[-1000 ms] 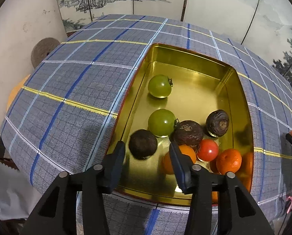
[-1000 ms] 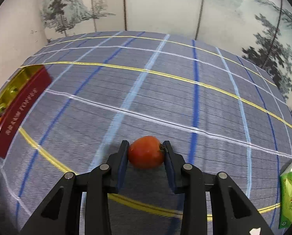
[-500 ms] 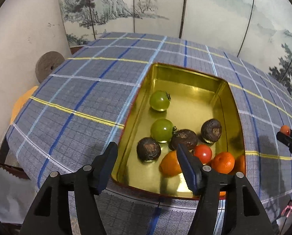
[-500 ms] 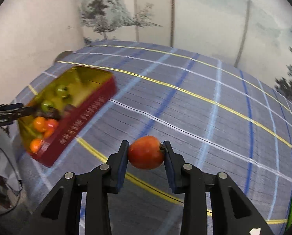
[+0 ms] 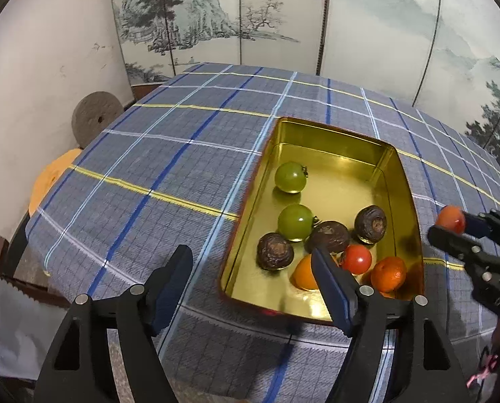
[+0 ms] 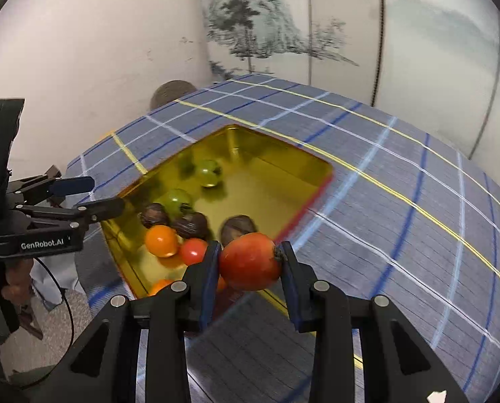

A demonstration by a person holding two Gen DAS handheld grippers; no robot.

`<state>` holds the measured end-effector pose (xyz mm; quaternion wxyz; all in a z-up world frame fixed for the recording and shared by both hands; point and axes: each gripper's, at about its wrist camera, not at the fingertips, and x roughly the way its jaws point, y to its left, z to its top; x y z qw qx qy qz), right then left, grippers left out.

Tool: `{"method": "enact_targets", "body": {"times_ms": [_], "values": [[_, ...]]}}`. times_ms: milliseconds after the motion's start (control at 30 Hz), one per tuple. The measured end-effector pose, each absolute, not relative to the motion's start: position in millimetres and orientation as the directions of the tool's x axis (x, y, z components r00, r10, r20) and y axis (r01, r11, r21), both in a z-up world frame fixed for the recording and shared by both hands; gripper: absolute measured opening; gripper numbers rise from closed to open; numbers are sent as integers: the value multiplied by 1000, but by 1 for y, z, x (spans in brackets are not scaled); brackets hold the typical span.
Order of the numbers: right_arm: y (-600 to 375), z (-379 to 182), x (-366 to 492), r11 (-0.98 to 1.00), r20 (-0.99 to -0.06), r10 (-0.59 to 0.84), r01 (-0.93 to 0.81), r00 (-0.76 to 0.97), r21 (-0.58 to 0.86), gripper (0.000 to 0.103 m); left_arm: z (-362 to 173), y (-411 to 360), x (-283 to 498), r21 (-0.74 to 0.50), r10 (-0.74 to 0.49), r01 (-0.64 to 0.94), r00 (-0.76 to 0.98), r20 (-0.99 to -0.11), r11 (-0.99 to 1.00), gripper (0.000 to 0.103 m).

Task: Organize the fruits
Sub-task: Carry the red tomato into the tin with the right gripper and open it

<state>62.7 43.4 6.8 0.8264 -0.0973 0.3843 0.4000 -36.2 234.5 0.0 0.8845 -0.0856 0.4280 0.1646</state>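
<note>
Gold tin (image 5: 337,137) on table (image 5: 169,168) holds two green, three brown, orange and red fruits. Right gripper (image 6: 250,263) pinches a red fruit (image 6: 250,261) at the tin's 5 o'clock rim. Left gripper (image 5: 253,278) fingers spread, empty, at its 7 o'clock corner.

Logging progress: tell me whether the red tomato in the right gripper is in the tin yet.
Not yet. The right hand-held gripper holds the red tomato above the gold tin.
</note>
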Motion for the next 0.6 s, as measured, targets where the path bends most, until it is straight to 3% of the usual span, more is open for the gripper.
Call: {"method": "enact_targets", "body": {"times_ms": [600], "values": [[101,-14,54,633,-748,570,-762,339,136,32,-8,264,-53,20,277,-442,526,-804,897,81]]}}
